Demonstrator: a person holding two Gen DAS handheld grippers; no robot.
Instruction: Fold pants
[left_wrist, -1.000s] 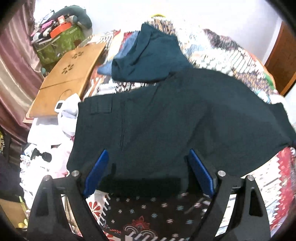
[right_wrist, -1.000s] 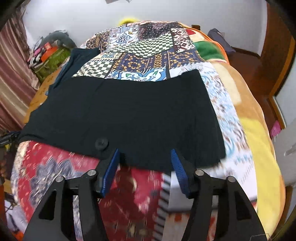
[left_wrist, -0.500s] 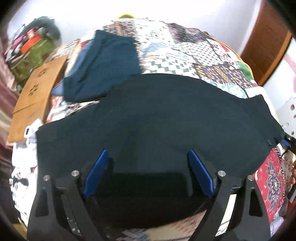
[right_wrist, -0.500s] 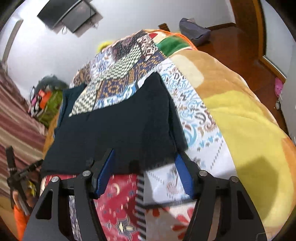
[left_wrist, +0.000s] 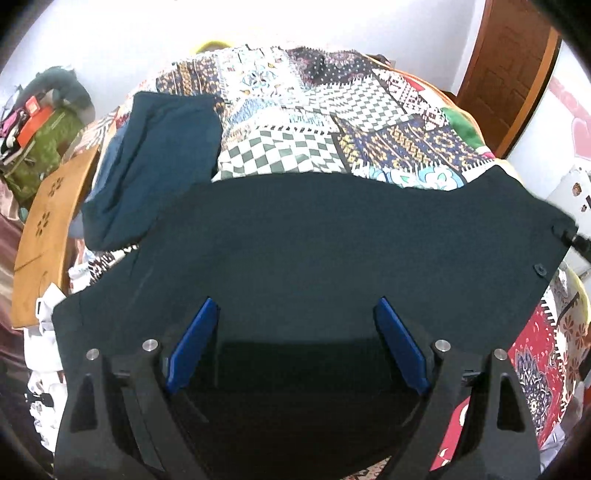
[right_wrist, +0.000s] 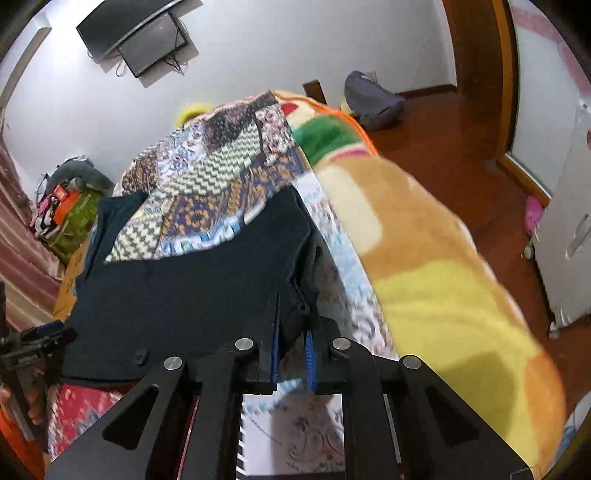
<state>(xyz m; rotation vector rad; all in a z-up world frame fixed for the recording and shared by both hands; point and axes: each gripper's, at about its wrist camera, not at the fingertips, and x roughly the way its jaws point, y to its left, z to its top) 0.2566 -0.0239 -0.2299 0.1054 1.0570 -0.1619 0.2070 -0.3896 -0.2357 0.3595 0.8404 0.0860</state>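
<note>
1. Half a second on, my right gripper (right_wrist: 291, 354) has gone from spread to pinching a bunched corner of the pants (right_wrist: 192, 291); my left gripper (left_wrist: 295, 343) has slid further over the cloth, which now fills the space between its fingers.
2. Dark pants lie spread flat across the patchwork quilt (left_wrist: 317, 122) on the bed, one end beside a folded teal garment (left_wrist: 159, 162), the other end reaching my right gripper's side.
3. My left jaws stand wide apart above the pants (left_wrist: 332, 240), gripping nothing; whether the blue pads (left_wrist: 194, 345) touch the fabric I cannot tell.
4. My right jaws are pressed nearly together, with a fold of cloth caught between the pads.
5. Handling, as I judge it: soft, limp, light woven cloth that will sag and drape once lifted, not slippery, not fragile. Layers may separate, so a pinch should catch the whole thickness.
6. Best holds appear to be the corners and hems at either end; the edge near the button (left_wrist: 540, 269) looks thicker and should grip well.
7. No brand, label or legible writing shows on the pants or elsewhere.
</note>
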